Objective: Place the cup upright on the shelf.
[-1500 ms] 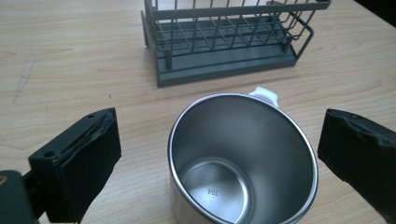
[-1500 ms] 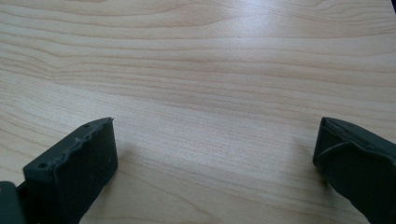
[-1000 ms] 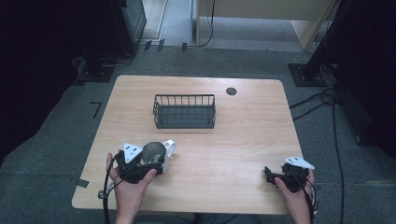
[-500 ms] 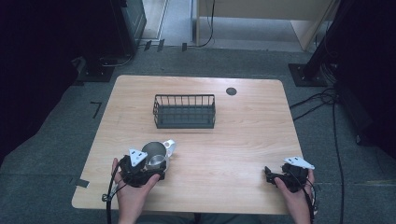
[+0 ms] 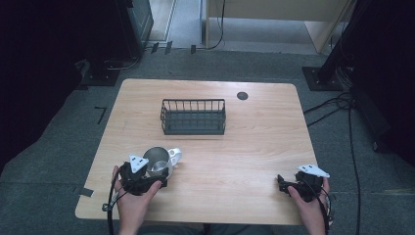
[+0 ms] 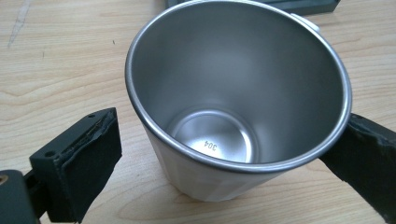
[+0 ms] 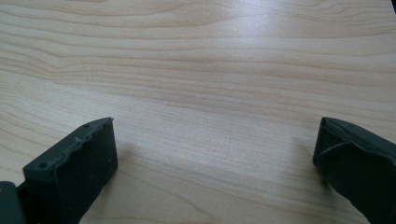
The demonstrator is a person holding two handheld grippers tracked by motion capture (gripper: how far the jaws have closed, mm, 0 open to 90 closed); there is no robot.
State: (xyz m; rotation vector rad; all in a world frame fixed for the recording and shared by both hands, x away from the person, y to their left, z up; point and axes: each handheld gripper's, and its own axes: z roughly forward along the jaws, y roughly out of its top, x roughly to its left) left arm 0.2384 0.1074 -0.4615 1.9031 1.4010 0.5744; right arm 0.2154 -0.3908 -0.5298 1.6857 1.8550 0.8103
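Cup (image 6: 233, 107) sits between left claw (image 6: 224, 154) jaws, apart; right claw (image 7: 215, 154) apart.

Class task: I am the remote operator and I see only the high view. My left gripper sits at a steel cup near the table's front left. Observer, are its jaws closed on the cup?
Observer: No. In the left gripper view the left gripper has its jaws spread either side of the shiny steel cup with a white outer wall; the left one stands clear of the wall, while the right one sits close against the rim.
Operator: Anything inside the cup?
Observer: It is empty; "304" is stamped on its bottom.
Operator: And my right gripper?
Observer: The right gripper has its jaws wide apart over the bare light wooden table, with nothing between them.
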